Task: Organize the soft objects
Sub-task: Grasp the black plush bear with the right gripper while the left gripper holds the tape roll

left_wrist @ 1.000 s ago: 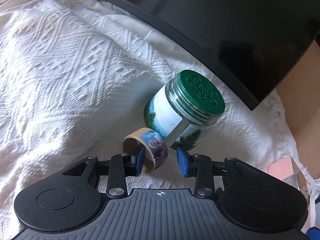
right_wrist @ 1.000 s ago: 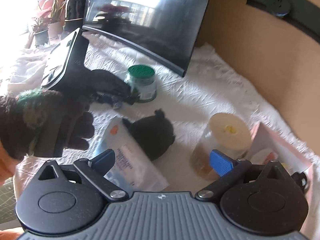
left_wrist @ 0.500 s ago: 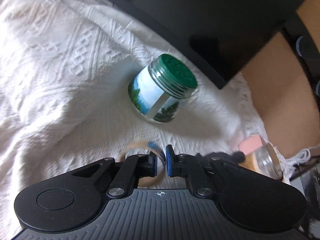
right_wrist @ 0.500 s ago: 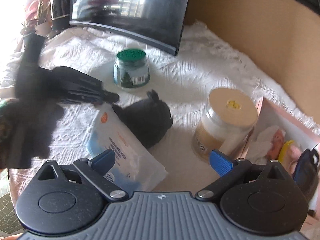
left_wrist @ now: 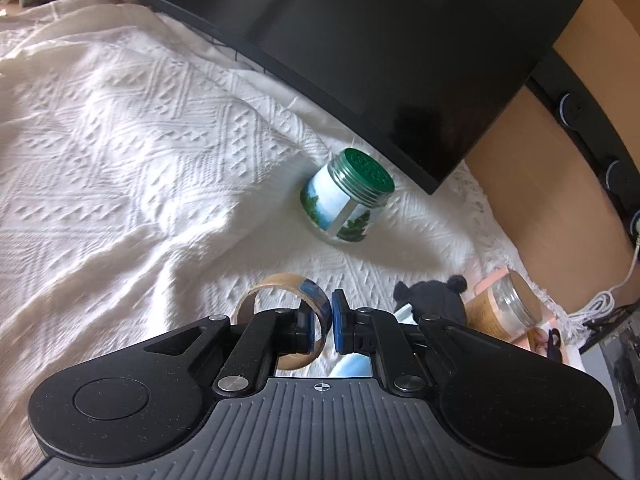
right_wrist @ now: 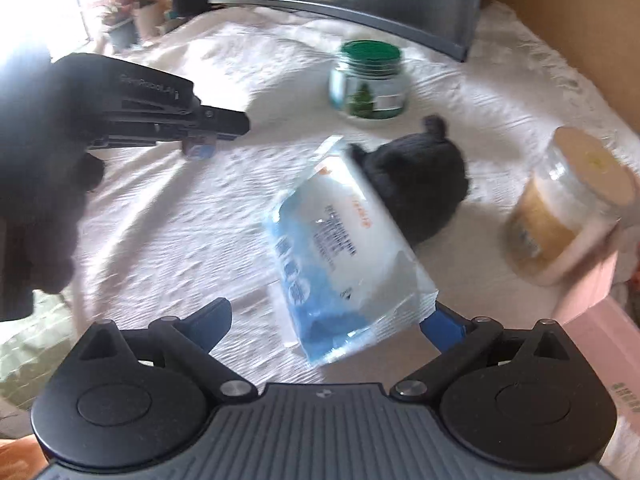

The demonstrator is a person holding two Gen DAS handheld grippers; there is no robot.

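Note:
My left gripper point(left_wrist: 321, 322) is shut on the wall of a tape roll point(left_wrist: 280, 288) with a cardboard core and holds it above the white cloth. In the right wrist view the left gripper point(right_wrist: 200, 142) is at the left. My right gripper point(right_wrist: 326, 322) is open and empty. A blue and white wipes pack point(right_wrist: 344, 264) lies just in front of it. A black plush toy point(right_wrist: 416, 176) lies behind the pack and also shows in the left wrist view point(left_wrist: 436, 300).
A green-lidded jar point(left_wrist: 346, 200) stands on the white cloth point(left_wrist: 120, 160) near a black monitor point(left_wrist: 380, 60). A tan-lidded jar point(right_wrist: 568, 204) and a pink box point(right_wrist: 600, 312) are at the right. Potted plants point(right_wrist: 132, 12) stand far left.
My left gripper closed on the tape roll and lifted it back from the green-lidded jar. My right gripper moved closer to the wipes pack.

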